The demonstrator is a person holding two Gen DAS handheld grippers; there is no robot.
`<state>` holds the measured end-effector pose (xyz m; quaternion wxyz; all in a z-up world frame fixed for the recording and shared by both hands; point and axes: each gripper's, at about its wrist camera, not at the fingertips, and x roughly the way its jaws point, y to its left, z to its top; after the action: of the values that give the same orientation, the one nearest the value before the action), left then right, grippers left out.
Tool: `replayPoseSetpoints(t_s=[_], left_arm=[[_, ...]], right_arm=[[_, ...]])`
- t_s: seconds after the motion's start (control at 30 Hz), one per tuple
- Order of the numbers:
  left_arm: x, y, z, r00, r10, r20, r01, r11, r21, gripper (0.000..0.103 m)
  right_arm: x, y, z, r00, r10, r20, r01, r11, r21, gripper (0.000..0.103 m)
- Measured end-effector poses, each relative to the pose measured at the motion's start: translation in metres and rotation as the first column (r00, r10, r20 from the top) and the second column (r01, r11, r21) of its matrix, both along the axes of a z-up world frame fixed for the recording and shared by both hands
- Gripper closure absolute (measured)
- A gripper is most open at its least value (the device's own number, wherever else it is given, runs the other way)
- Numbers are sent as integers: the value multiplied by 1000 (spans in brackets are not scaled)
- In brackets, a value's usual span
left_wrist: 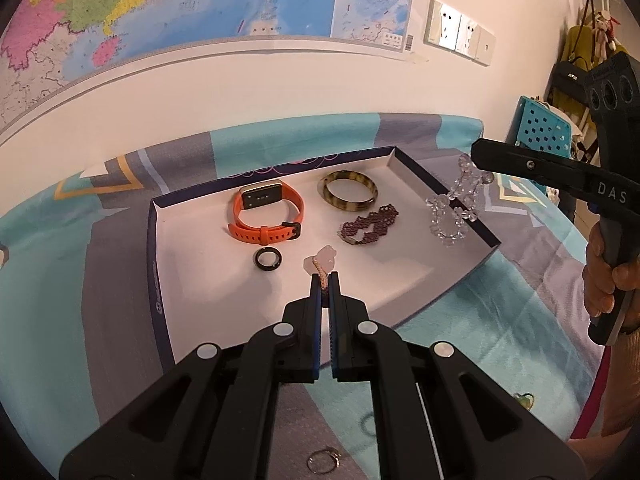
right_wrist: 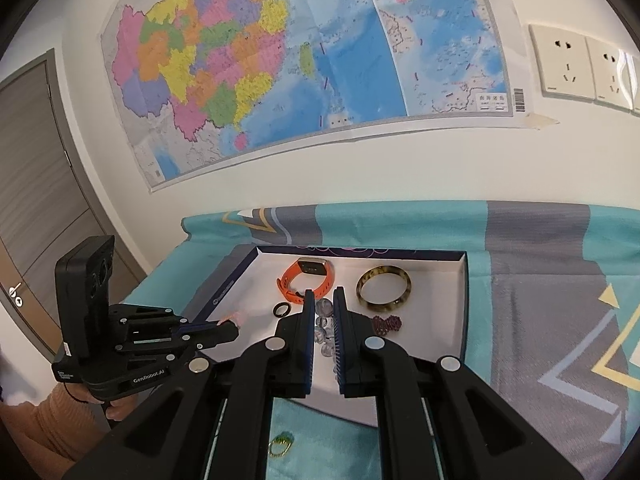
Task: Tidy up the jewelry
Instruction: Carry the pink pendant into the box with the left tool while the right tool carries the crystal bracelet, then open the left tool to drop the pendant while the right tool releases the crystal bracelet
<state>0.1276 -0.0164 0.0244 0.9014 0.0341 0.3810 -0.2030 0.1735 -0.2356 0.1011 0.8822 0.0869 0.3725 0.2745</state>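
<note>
Both over the tray: left gripper pinching pink pendant by its soft cord, right gripper clamped on crystal bead bracelet, light, slippery, prob. fragile, best held btwn beads.

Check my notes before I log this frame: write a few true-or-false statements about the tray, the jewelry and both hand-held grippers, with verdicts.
1. The orange watch lies in the tray. True.
2. The left hand-held gripper is empty. False: it is shut on a pink charm.
3. The right hand-held gripper holds a clear bead bracelet. True.
4. The bangle lies on the cloth. False: it is in the tray.
5. A black ring is in the tray. True.
</note>
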Motion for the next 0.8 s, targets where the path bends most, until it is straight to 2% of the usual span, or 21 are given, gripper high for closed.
replayPoseSetpoints(t_s=[0.37,0.8], left_arm=[[18,0,-11,1000,10,-30,-10,1000,28,99],[33,-2,-23,998,27,-62,-24,998,60,99]], right_arm=[[25,14,-24,999,1,-50,-2,1000,-21,96],[40,21,-39,997,7,-76,-10,999,-33,96]])
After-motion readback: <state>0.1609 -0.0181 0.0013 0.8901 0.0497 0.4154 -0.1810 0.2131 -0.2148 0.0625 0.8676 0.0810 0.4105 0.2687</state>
